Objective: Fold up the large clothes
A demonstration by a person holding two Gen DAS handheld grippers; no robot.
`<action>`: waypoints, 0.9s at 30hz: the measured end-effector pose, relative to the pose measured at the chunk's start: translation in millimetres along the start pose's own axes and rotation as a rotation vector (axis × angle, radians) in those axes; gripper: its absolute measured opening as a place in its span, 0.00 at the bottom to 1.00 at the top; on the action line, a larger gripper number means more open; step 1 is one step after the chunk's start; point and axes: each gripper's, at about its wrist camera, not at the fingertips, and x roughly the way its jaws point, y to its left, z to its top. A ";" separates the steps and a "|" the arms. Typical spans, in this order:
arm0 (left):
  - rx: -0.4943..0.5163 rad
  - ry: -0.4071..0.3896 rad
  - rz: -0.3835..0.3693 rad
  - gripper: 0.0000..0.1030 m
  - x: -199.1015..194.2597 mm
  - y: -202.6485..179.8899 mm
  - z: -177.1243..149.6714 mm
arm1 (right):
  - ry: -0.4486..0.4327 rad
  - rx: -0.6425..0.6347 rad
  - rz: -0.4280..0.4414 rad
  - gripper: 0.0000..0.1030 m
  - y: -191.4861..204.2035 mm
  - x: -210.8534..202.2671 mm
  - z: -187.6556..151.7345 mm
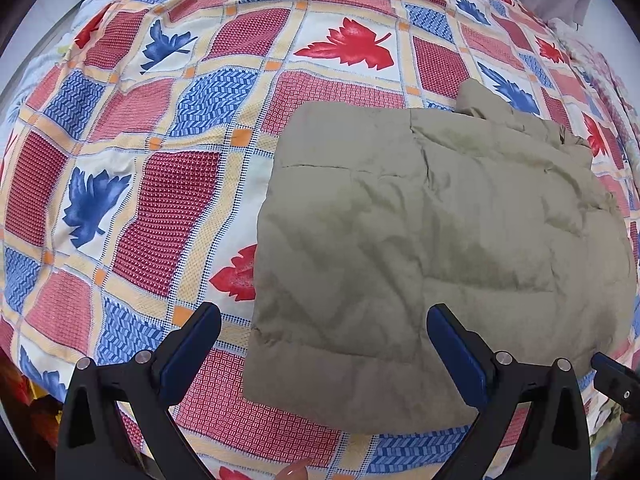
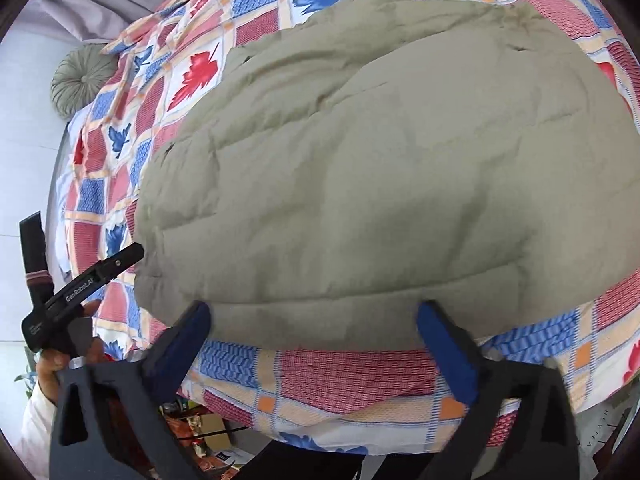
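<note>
Both jaws apart w/ nothing held, khaki quilted jacket (image 1: pixel 420 232) folded flat, rumpled, on patchwork bedspread (image 1: pixel 160 184)

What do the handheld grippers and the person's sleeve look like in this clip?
Both the left gripper and the right gripper have black angular frames with silver rivets and flat blue finger pads. One carries white "GenRobot.AI" lettering. A white sleeve shows.

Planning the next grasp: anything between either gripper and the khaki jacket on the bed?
Nothing visible. The left gripper and right gripper both hang open over the near edge of the khaki jacket, which lies folded on the patterned bedspread with nothing on it.
</note>
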 end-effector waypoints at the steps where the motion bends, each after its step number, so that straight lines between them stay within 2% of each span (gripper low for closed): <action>1: -0.001 0.000 0.000 1.00 0.3 1.4 0.1 | -0.001 -0.006 0.002 1.00 2.6 1.1 -0.5; 7: -0.027 -0.005 -0.014 1.00 6.2 17.9 2.4 | 0.052 -0.004 0.023 1.00 9.5 9.9 3.6; 12: -0.010 0.002 -0.127 1.00 11.4 34.1 3.1 | 0.061 -0.014 0.003 1.00 13.5 12.8 6.2; 15: -0.002 -0.001 -0.222 1.00 15.0 48.4 2.3 | 0.069 -0.011 -0.002 1.00 14.6 15.5 7.4; 21: -0.077 0.112 -0.468 1.00 50.3 84.2 7.6 | 0.082 -0.011 0.000 1.00 15.1 18.4 9.2; 25: -0.081 0.183 -0.634 1.00 80.5 79.5 16.7 | 0.086 -0.004 0.000 1.00 14.0 21.3 9.0; 27: -0.071 0.215 -0.693 1.00 94.1 67.7 23.0 | 0.088 -0.006 -0.001 1.00 13.9 23.1 8.5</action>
